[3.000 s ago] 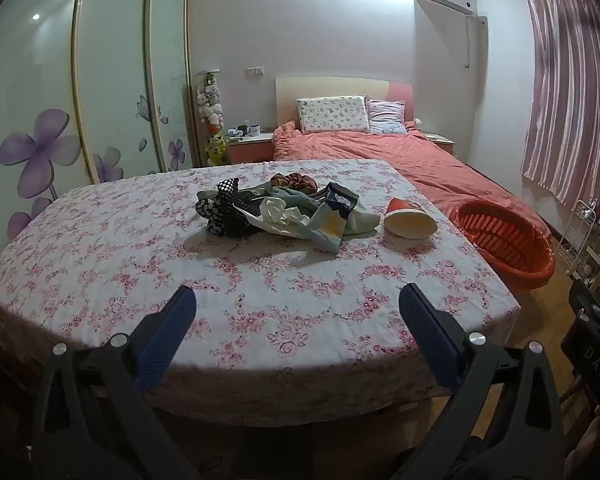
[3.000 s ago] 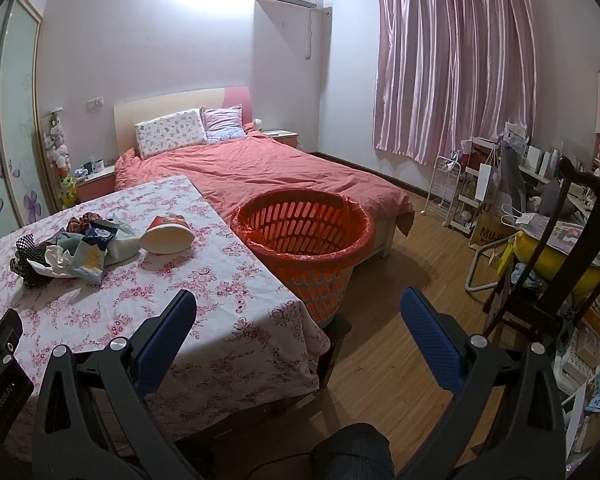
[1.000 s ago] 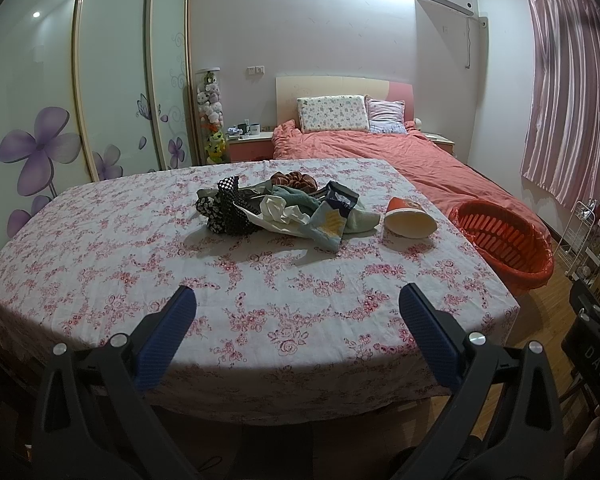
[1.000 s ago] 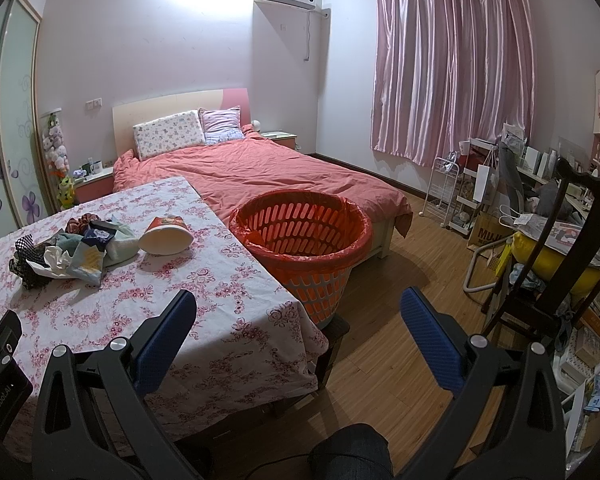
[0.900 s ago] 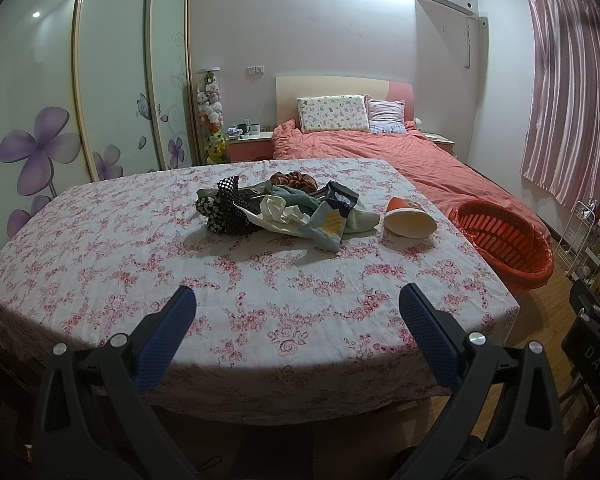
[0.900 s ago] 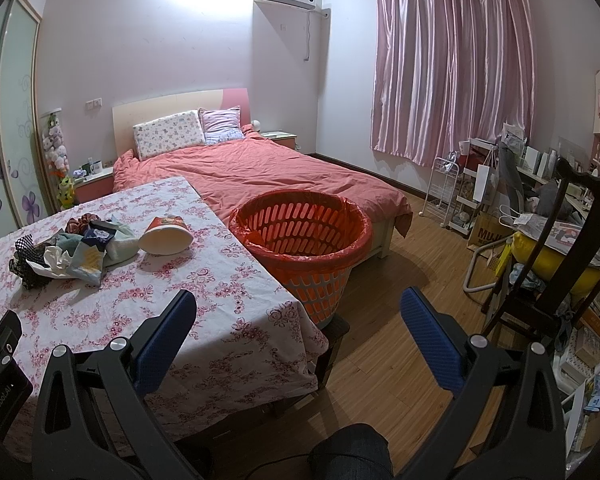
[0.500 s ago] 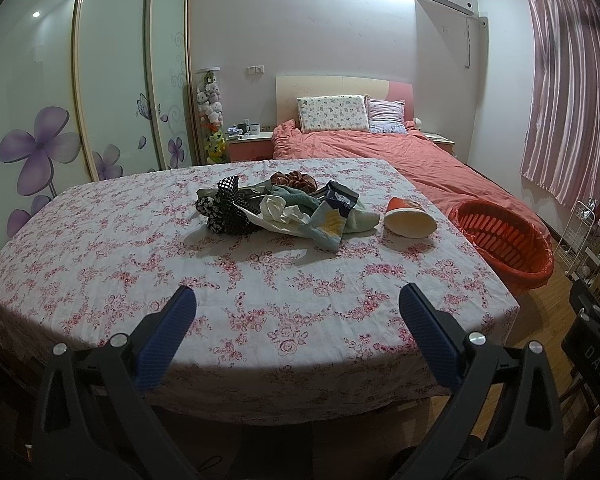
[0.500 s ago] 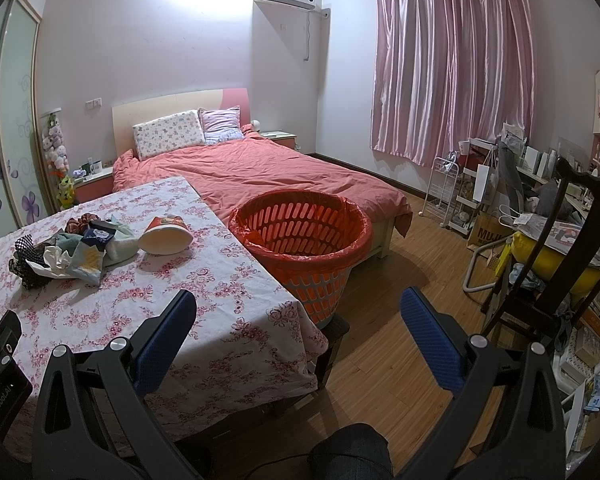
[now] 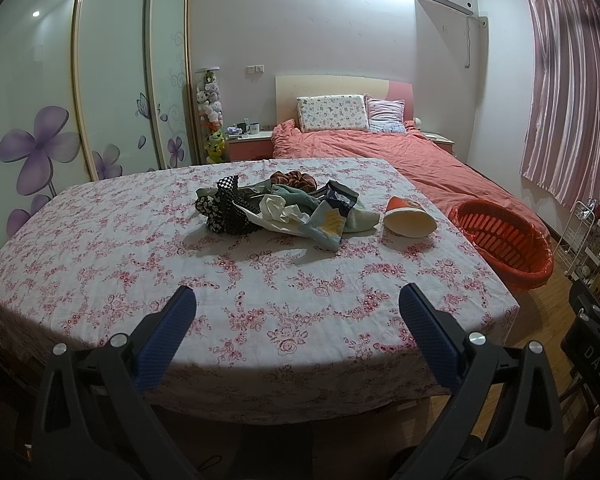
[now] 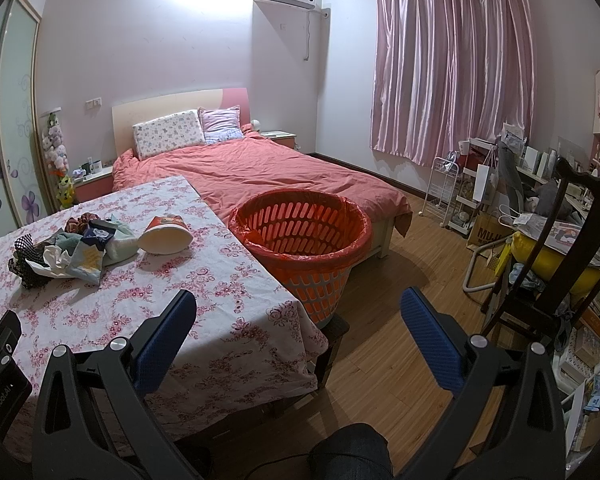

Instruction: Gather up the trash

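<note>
A pile of trash (image 9: pixel 284 210) lies mid-table on the floral cloth: checkered black cloth, white crumpled paper, a blue-yellow snack bag (image 9: pixel 332 216), a brown scrunchie. A red paper cup (image 9: pixel 408 220) lies on its side to the pile's right; it also shows in the right wrist view (image 10: pixel 166 234). An orange basket (image 10: pixel 300 240) lined with a red bag stands beside the table's right edge. My left gripper (image 9: pixel 296 320) is open and empty over the table's near edge. My right gripper (image 10: pixel 298 320) is open and empty, near the table's right corner, short of the basket.
The floral-covered table (image 9: pixel 100 248) fills the left. A bed with a red cover (image 10: pixel 260 176) stands behind the basket. A dark wooden chair (image 10: pixel 548 264) and cluttered shelves are on the right, over wooden floor (image 10: pixel 400 292). A wardrobe (image 9: pixel 100 80) lines the left wall.
</note>
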Tool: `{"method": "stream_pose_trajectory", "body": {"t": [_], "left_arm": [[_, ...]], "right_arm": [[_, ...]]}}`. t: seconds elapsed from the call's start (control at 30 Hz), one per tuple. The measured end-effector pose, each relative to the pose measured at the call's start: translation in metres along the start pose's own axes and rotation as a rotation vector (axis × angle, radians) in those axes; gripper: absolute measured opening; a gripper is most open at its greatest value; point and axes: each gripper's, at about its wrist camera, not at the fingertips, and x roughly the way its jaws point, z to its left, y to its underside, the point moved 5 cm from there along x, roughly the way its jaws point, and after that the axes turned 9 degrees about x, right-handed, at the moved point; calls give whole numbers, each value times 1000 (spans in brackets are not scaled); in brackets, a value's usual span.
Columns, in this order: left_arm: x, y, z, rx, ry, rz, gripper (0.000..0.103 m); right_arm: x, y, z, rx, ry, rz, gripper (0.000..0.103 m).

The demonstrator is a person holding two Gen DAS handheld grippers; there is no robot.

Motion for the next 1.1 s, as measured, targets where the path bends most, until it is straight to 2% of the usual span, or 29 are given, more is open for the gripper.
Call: {"method": "stream_pose_trajectory", "body": {"t": [0.53,0.9,1.1], "left_arm": [[1,1,0,-2,0,8,99],[38,-1,12,-24,-17,57,99],[67,0,29,-55,-16,110,99]], "right_arm": [[4,2,5,-7,5,0,101],[23,2,27,-55,-18,24,101],[46,2,45,-80,-70,79,101]]}}
